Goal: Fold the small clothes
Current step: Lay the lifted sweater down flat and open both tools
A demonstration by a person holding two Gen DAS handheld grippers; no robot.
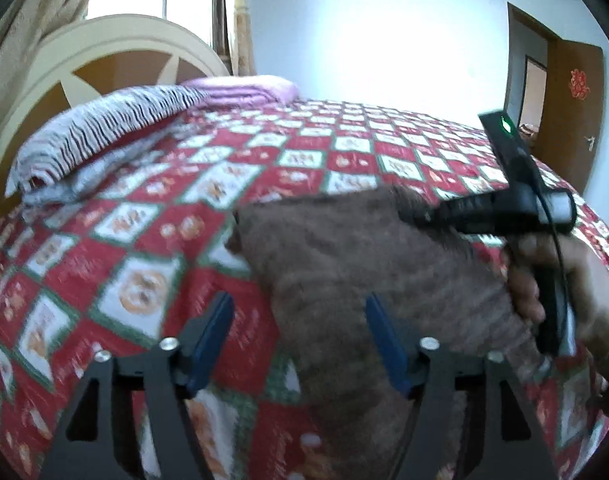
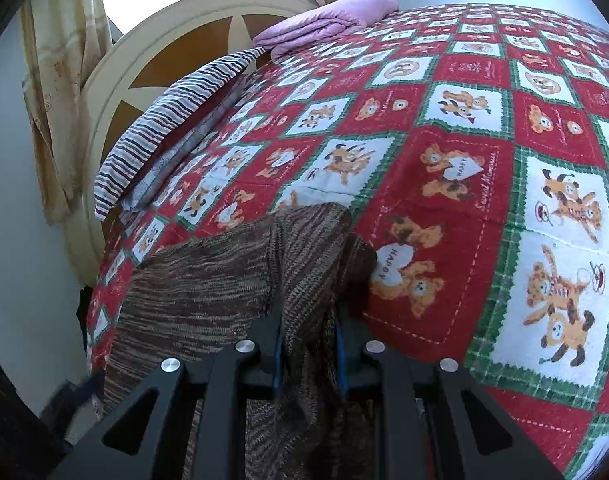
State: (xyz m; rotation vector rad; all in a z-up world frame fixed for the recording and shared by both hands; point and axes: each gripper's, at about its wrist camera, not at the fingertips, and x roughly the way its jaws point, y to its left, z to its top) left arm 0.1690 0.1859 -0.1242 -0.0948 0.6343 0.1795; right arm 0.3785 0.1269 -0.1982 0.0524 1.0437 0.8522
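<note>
Blue-padded left gripper (image 1: 300, 340): released, jaws standing wide, nothing pressed between the pads. Positioned over the near left part of the brown knitted sweater (image 1: 364, 264), one blue pad above the bedspread, the other above the knit.

Right gripper (image 2: 309, 354): clenched on a bunched fold of the brown knitted sweater (image 2: 224, 280), fabric rising between the pads and draping forward over the garment. Seen from the left wrist view with a hand (image 1: 532, 280) around its grip, at the sweater's right side.

Location of the garment: spread on the red, white and green teddy-bear bedspread (image 2: 444, 200), near the closer edge of the bed, well apart from the striped pillow (image 2: 172, 128) and the folded purple blanket (image 2: 324, 24) by the cream headboard (image 2: 116, 80).

Handling, as judged: soft, limp, loosely knitted; light to moderate in weight; likely to stretch and sag when lifted by a single point; not slippery, not fragile. Yarn loops liable to snag on pad edges.

Recommended hold: at an outer edge or corner, taking a doubled layer of knit rather than a single strand. For the left gripper, the free edge opposite the right grip, keeping the fold line even. Sleeve or hem under the right pads: cannot tell.
</note>
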